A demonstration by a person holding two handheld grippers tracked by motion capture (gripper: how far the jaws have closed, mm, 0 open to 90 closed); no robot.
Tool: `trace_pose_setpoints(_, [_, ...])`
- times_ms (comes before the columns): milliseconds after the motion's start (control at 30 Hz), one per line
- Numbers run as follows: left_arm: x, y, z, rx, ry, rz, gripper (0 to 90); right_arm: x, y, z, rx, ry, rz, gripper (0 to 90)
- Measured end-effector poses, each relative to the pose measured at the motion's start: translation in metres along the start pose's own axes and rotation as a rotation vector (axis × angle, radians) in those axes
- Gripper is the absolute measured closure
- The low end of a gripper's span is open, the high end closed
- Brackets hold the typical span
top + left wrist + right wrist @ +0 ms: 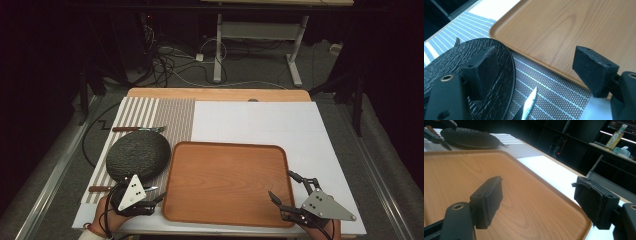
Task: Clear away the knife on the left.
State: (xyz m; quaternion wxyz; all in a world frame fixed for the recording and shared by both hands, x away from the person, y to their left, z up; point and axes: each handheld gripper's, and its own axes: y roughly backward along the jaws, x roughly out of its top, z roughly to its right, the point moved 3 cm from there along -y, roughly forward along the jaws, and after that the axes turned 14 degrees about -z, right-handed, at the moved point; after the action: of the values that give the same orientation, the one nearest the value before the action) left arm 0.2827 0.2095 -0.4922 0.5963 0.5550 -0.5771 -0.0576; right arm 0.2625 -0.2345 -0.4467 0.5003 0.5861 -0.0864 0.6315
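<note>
My left hand-held gripper and right hand-held gripper gape wide at the near corners of the wooden tray on the bench; it looks stiff, light, slick, so I grip the rims.

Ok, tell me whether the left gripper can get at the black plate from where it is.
Probably yes: the left gripper is open right at the black plate, one jaw already over its rim, with nothing between them.
</note>
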Motion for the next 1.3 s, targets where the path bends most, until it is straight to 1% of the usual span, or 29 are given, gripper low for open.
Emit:
trace_pose_setpoints(67, [0.0, 0.0, 0.002, -0.004, -0.012, -0.003, 19.7, 0.0, -0.002, 0.0, 0.009, -0.006, 0.0, 23.2])
trace_pose_setpoints(133, [0.0, 0.001, 0.003, -0.003, -0.019, -0.007, 19.7, 0.0, -0.004, -0.001, 0.015, 0.003, -0.003, 22.9])
trace_pose_setpoints(267, [-0.001, 0.004, 0.002, 0.0, -0.013, 0.003, 19.7, 0.001, -0.008, -0.004, 0.031, 0.015, -0.005, 22.6])
trace_pose_setpoints(400, [-0.002, 0.007, 0.001, 0.01, -0.014, 0.001, 19.7, 0.003, -0.01, -0.004, 0.035, 0.029, -0.004, 22.6])
trace_pose_setpoints(500, [-0.005, 0.01, -0.001, 0.019, -0.005, -0.005, 19.7, 0.004, -0.014, -0.004, 0.04, 0.035, -0.007, 22.6])
trace_pose_setpoints(533, [-0.006, 0.011, -0.001, 0.021, 0.0, -0.007, 19.7, 0.004, -0.015, -0.004, 0.047, 0.041, -0.01, 22.8])
trace_pose_setpoints(567, [-0.008, 0.013, -0.001, 0.024, 0.005, -0.011, 19.7, 0.003, -0.02, -0.005, 0.051, 0.057, -0.02, 23.4])
trace_pose_setpoints(633, [-0.011, 0.015, -0.002, 0.029, 0.01, -0.024, 19.7, 0.003, -0.022, -0.005, 0.053, 0.062, -0.025, 23.4])
trace_pose_setpoints(767, [-0.018, 0.021, -0.006, 0.038, 0.027, -0.047, 19.6, 0.004, -0.031, -0.007, 0.079, 0.083, -0.035, 23.6])
trace_pose_setpoints(833, [-0.022, 0.027, -0.009, 0.047, 0.036, -0.057, 19.6, 0.004, -0.032, -0.008, 0.082, 0.086, -0.033, 23.5])
trace_pose_setpoints(867, [-0.025, 0.031, -0.011, 0.045, 0.043, -0.06, 19.5, 0.004, -0.033, -0.008, 0.088, 0.083, -0.035, 23.2])
trace_pose_setpoints(900, [-0.028, 0.034, -0.013, 0.034, 0.049, -0.068, 19.2, 0.004, -0.035, -0.008, 0.094, 0.086, -0.036, 23.0])
trace_pose_setpoints(933, [-0.031, 0.037, -0.016, 0.045, 0.054, -0.078, 19.2, 0.004, -0.035, -0.008, 0.094, 0.086, -0.036, 23.0])
trace_pose_setpoints(967, [-0.034, 0.04, -0.019, 0.052, 0.066, -0.086, 19.2, 0.004, -0.036, -0.008, 0.1, 0.089, -0.039, 23.0])
trace_pose_setpoints(1000, [-0.037, 0.042, -0.022, 0.044, 0.079, -0.09, 19.2, 0.004, -0.037, -0.008, 0.095, 0.092, -0.042, 22.9])
trace_pose_setpoints(1033, [-0.04, 0.044, -0.026, 0.041, 0.083, -0.097, 19.2, 0.004, -0.038, -0.008, 0.099, 0.091, -0.042, 23.0])
trace_pose_setpoints(1067, [-0.044, 0.045, -0.029, 0.055, 0.09, -0.109, 19.1, 0.004, -0.038, -0.008, 0.102, 0.093, -0.043, 23.0])
trace_pose_setpoints(1100, [-0.047, 0.046, -0.033, 0.056, 0.099, -0.124, 19.2, 0.004, -0.038, -0.009, 0.1, 0.094, -0.047, 23.0])
trace_pose_setpoints(1133, [-0.051, 0.046, -0.037, 0.052, 0.107, -0.124, 19.2, 0.004, -0.038, -0.009, 0.1, 0.094, -0.047, 23.0])
trace_pose_setpoints(1200, [-0.059, 0.045, -0.046, 0.044, 0.148, -0.154, 19.1, 0.003, -0.038, -0.008, 0.1, 0.095, -0.049, 22.9])
trace_pose_setpoints(1267, [-0.067, 0.044, -0.054, 0.046, 0.171, -0.179, 19.1, 0.003, -0.037, -0.008, 0.1, 0.093, -0.047, 23.0])
trace_pose_setpoints(1300, [-0.07, 0.044, -0.057, 0.038, 0.188, -0.188, 19.1, 0.002, -0.037, -0.007, 0.099, 0.09, -0.05, 22.9])
